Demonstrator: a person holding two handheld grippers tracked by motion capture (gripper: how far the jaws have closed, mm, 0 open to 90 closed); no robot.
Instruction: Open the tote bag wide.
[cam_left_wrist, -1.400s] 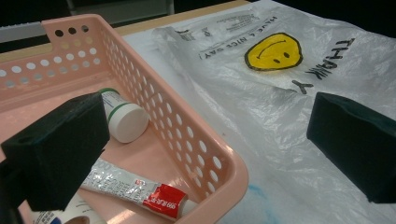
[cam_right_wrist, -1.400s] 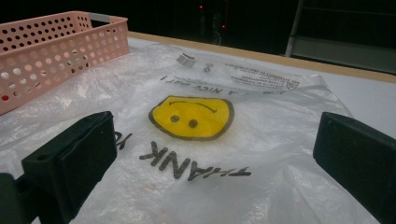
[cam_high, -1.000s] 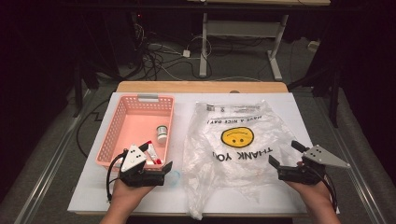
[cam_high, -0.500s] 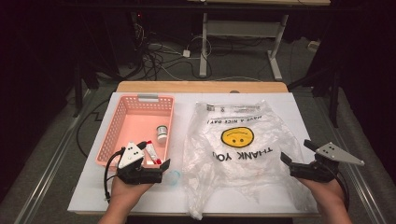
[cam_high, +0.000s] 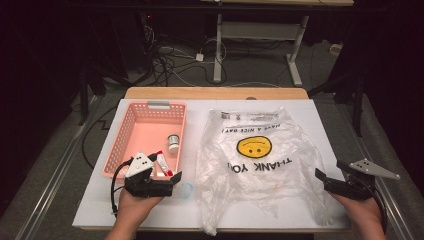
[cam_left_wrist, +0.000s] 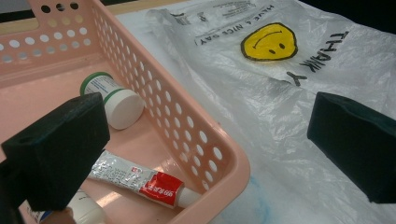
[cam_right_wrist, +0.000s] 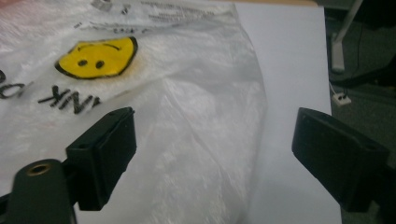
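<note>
The left gripper view reveals a toothpaste tube (cam_left_wrist: 140, 179) inside the pink basket (cam_left_wrist: 219, 158). Right of the basket lies the plastic bag (cam_high: 260, 165); the right gripper (cam_high: 322, 177) lies level at its edge, jaws apart, just narrowing on nothing. The left gripper (cam_high: 172, 181) gapes at the basket's corner.

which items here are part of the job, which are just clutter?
In play: plastic bag, pink basket, toothpaste tube, white-capped bottle, small clear cup beside the bag.
Just lying about: floor cables, desk legs behind the table.

The plastic bag (cam_high: 257, 160) is clear white with a yellow smiley face and black letters. The basket (cam_high: 131, 131) is pink with round holes. The tube (cam_left_wrist: 140, 179) is silver and red.
</note>
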